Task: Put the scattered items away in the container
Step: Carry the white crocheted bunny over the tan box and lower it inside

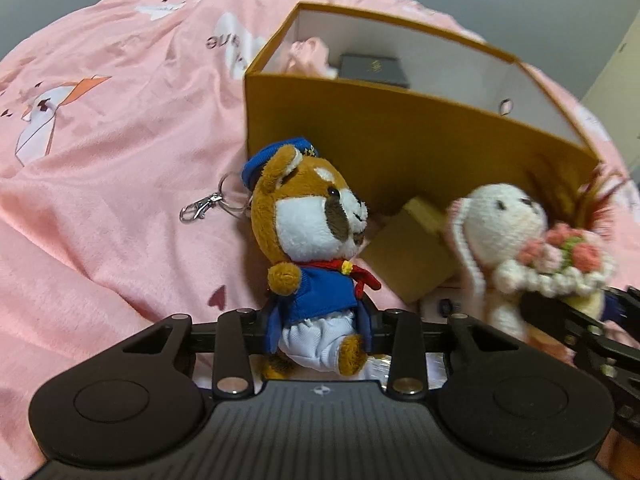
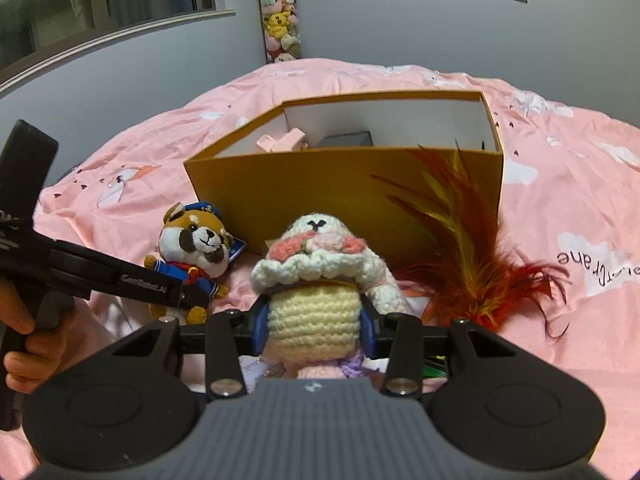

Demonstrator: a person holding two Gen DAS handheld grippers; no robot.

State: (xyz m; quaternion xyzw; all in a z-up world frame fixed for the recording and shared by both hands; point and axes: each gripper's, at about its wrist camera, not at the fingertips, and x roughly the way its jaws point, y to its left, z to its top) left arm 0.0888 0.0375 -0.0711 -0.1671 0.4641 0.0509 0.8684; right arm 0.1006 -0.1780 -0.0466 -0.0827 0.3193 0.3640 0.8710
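My left gripper point(image 1: 318, 330) is shut on a brown plush bear point(image 1: 310, 240) in a blue sailor suit and cap, holding it at the trousers. My right gripper point(image 2: 314, 326) is shut on a white crochet bunny point(image 2: 316, 280) with a flower bouquet; the bunny also shows in the left wrist view point(image 1: 504, 236). Both toys are just in front of the open mustard-yellow box point(image 1: 400, 136), also in the right wrist view point(image 2: 320, 192). Inside the box lie a pink item point(image 2: 282, 142) and a dark small box point(image 2: 346, 140).
Everything rests on a pink printed bedspread point(image 1: 100, 184). A red and yellow feather toy point(image 2: 476, 264) lies to the right of the bunny against the box. A small tan cardboard box point(image 1: 408, 256) sits by the big box. A wall and a hanging toy column point(image 2: 280, 20) are behind.
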